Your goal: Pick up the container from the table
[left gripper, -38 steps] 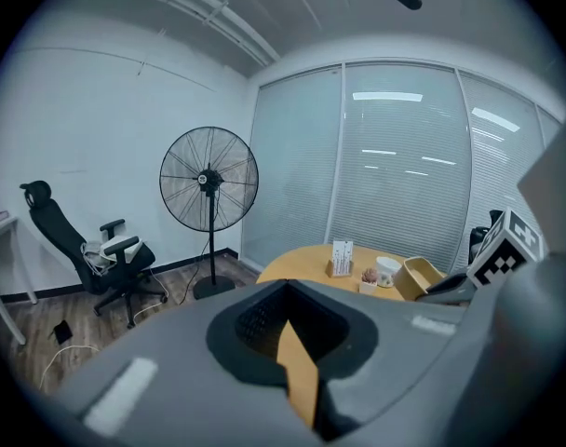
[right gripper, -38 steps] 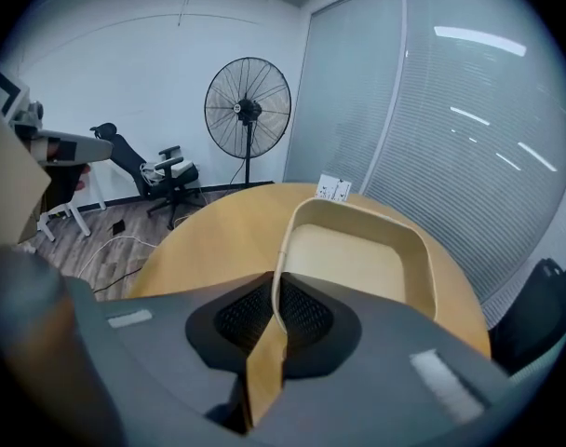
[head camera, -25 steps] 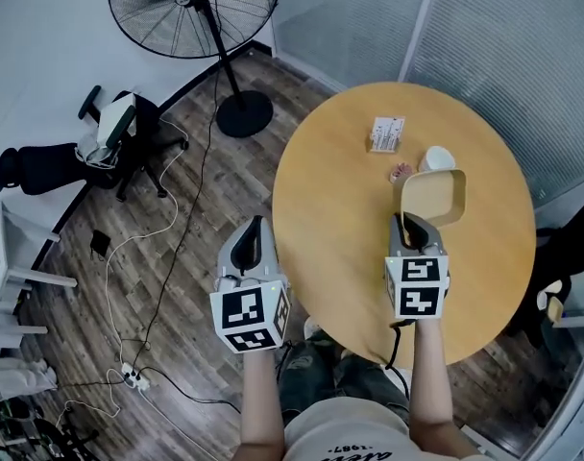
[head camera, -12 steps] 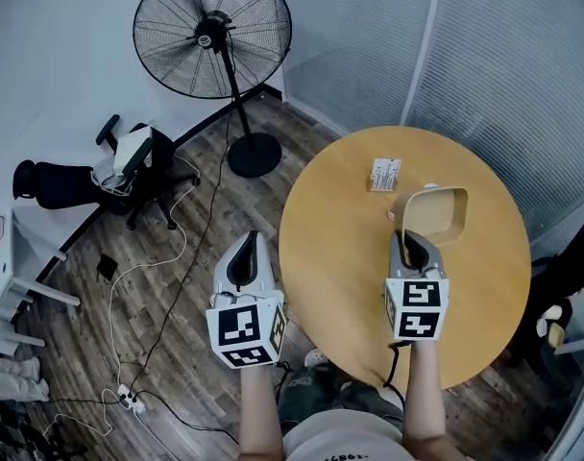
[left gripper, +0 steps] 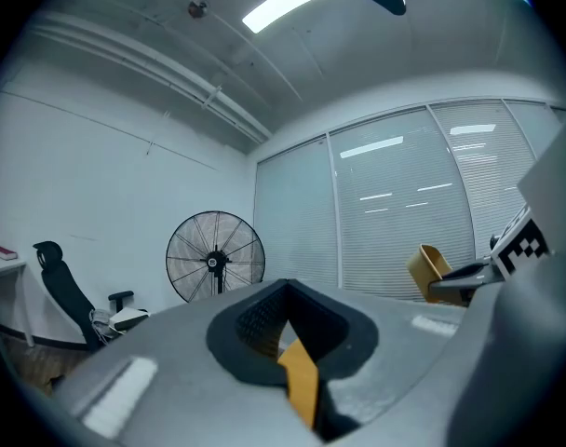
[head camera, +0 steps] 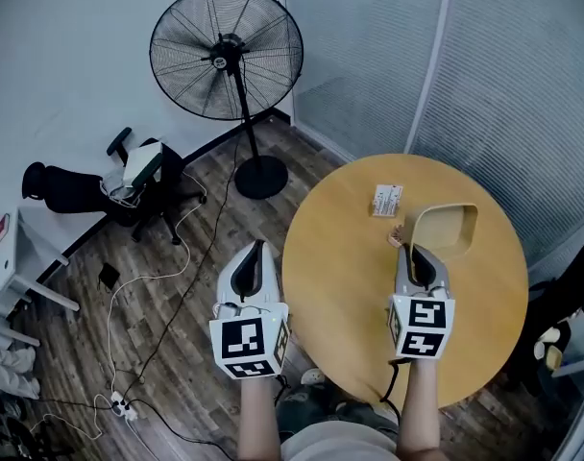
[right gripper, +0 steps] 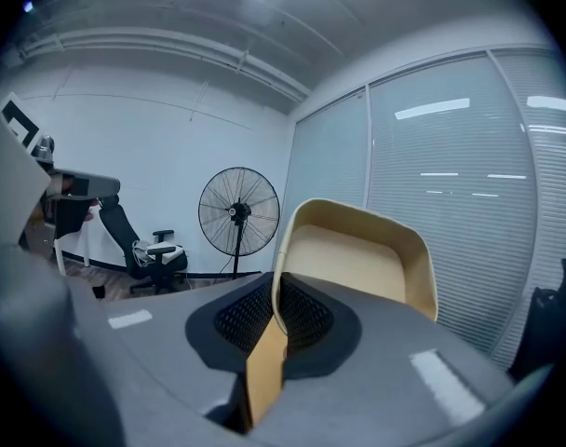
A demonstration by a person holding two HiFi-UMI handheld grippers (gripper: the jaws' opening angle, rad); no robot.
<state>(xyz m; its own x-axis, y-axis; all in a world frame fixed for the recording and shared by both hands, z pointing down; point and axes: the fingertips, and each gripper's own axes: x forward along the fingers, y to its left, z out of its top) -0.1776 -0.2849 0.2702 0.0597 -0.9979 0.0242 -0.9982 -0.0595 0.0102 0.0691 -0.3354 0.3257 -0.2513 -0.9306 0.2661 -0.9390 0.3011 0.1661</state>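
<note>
A tan, open-topped container hangs above the round wooden table, tipped so its hollow faces me. My right gripper is shut on its near wall; in the right gripper view that wall of the container runs down between the closed jaws of the right gripper. My left gripper is held off the table's left edge over the floor, shut and empty. In the left gripper view the left gripper has its jaws together, and the container shows at the far right.
A small printed card box lies on the far part of the table, with a small pinkish item near the container. A standing fan, an office chair and floor cables are to the left. Glass walls with blinds stand behind.
The container has risen with my right gripper and now hides the small white dish seen beside it a second ago. The head camera has tilted up, showing more of the fan and wall.
</note>
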